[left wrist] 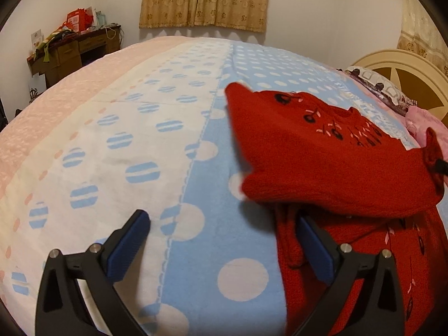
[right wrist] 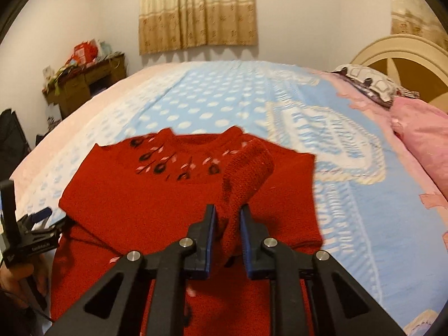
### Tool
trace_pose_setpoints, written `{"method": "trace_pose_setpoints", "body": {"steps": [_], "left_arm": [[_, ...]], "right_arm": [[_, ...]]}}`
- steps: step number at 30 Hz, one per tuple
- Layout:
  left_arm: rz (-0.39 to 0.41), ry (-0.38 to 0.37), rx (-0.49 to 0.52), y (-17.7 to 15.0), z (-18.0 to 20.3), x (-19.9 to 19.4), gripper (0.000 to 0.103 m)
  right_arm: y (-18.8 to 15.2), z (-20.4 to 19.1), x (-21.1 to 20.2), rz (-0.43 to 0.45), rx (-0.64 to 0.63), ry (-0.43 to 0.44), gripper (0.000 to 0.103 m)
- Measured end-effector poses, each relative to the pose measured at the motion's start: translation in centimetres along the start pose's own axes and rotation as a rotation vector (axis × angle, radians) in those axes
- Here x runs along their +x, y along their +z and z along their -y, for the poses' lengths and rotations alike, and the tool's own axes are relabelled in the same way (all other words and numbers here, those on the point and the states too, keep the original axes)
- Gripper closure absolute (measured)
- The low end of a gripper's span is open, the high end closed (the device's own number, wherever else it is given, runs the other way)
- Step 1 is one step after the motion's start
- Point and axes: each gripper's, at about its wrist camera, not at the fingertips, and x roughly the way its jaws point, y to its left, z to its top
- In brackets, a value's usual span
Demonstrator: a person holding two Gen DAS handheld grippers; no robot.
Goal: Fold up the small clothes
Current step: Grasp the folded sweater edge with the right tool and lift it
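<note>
The red sweater (right wrist: 173,204) is cut off by the near edge in both views, its lower part hidden behind the right gripper (right wrist: 227,218). Bedspread lettering (right wrist: 322,128) is blurred.

Bare bedspread (left wrist: 117,145) leftward; red sweater (left wrist: 330,162) and pillows (right wrist: 420,128) rightward.

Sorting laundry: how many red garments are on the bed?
1: a red sweater on the blue dotted blanket, sleeve lifted. Others may be hidden beneath.

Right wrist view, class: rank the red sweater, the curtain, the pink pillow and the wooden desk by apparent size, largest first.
1. red sweater, nearest the camera
2. curtain
3. pink pillow, cut off by the frame edge
4. wooden desk
</note>
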Motion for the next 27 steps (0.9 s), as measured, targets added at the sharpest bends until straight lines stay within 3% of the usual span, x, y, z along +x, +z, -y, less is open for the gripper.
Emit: {"method": "trace_pose_setpoints", "body": {"steps": [10, 16, 18, 21, 27], "left_arm": [[0.001, 0.002, 0.002, 0.0, 0.0, 0.1, 0.0], [0.003, 0.004, 0.002, 0.0, 0.0, 0.2, 0.0], [0.003, 0.005, 0.003, 0.0, 0.0, 0.1, 0.0], [0.003, 0.004, 0.002, 0.0, 0.0, 0.1, 0.0], [0.026, -0.005, -0.019, -0.1, -0.3, -1.0, 0.0]], "right_arm": [[-1.1, 4.8, 1.3, -0.024, 0.081, -0.061, 0.086], [-2.6, 7.4, 3.7, -0.109, 0.171, -0.013, 0.086], [-2.9, 7.9, 3.5, -0.114, 0.201, 0.022, 0.08], [-3.3, 8.7, 2.8, -0.11, 0.222, 0.008, 0.069], [-3.8, 11.0, 1.1, -0.087, 0.261, -0.03, 0.067]]}}
